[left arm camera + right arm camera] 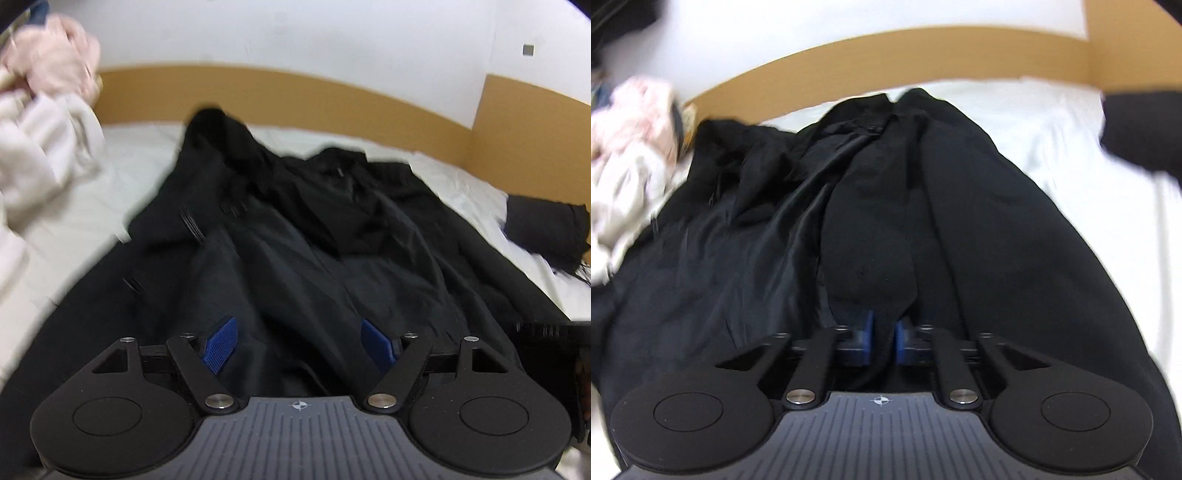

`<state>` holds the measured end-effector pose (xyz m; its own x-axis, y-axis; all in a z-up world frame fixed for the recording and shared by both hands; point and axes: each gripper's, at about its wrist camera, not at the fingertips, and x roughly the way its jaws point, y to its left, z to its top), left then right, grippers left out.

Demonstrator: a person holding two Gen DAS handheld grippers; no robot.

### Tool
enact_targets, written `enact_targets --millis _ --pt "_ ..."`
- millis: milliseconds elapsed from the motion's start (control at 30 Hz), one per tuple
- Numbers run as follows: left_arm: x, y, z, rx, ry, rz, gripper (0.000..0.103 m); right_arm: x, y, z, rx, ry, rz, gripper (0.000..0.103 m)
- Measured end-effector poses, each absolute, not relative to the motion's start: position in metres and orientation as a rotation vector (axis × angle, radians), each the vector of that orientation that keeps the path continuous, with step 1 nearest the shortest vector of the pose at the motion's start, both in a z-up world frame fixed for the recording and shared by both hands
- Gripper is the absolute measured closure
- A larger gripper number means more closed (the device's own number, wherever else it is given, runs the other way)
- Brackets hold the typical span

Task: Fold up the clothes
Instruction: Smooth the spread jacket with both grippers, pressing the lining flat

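In the left wrist view the black jacket (pixel 295 229) lies spread across the white bed (pixel 122 177), filling the middle and lower frame with its collar end toward the tan headboard (pixel 295 99), laid roughly flat as though readied for folding. The left tongs (pixel 300 345) hang released at lower centre, blue pads wide apart with only jacket cloth below and nothing gripped; I judge they are lined up over the near edge to take a second hold. At the upper left a heap of pale pink and cream clothes (pixel 48 110) sits on the bed just beside the jacket's edge, and at the right edge a smaller black garment (pixel 546 232) lies apart on the sheet; neither blocks the hem, though the pale heap crowds that side. In the right wrist view the jacket runs from the bottom of the frame up toward the headboard (pixel 849 55). The right tongs (pixel 884 341) are clenched on a ridge of the jacket's fabric, pinched between the blue pads at lower centre, probably to lift that edge. The pale clothes (pixel 631 147) appear at the left, the dark garment (pixel 1141 129) at the upper right.
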<state>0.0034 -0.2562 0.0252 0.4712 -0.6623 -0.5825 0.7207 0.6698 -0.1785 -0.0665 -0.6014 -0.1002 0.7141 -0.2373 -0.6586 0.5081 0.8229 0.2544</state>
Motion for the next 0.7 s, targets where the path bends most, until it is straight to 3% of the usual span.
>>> enact_targets --millis 100,200,367,500,567,600,667,700 --pt "0.005 -0.258 0.009 0.15 0.699 -0.824 0.029 -0.063 -0.598 -0.08 0.432 0.622 -0.398 0.098" --pt "0.014 -0.245 0.001 0.117 0.711 -0.805 0.036 -0.061 -0.583 -0.055 0.386 0.572 -0.372 0.098" --pt "0.007 -0.233 0.003 0.105 0.677 -0.816 0.036 -0.033 -0.527 -0.034 0.267 0.584 -0.253 0.098" --pt "-0.009 -0.222 0.002 0.148 0.635 -0.826 0.031 -0.002 -0.484 -0.068 0.153 0.745 -0.22 0.097" --pt "-0.016 -0.209 -0.002 0.166 0.616 -0.842 0.029 -0.003 -0.477 -0.084 0.124 0.736 -0.253 0.094" --pt "-0.015 -0.204 -0.003 0.156 0.608 -0.848 0.029 -0.005 -0.475 -0.085 0.095 0.72 -0.259 0.091" --pt "-0.01 -0.199 -0.003 0.102 0.62 -0.844 0.029 -0.009 -0.477 -0.08 0.061 0.717 -0.253 0.066" --pt "-0.008 -0.197 -0.003 0.079 0.624 -0.839 0.029 -0.011 -0.48 -0.075 0.058 0.715 -0.242 0.046"
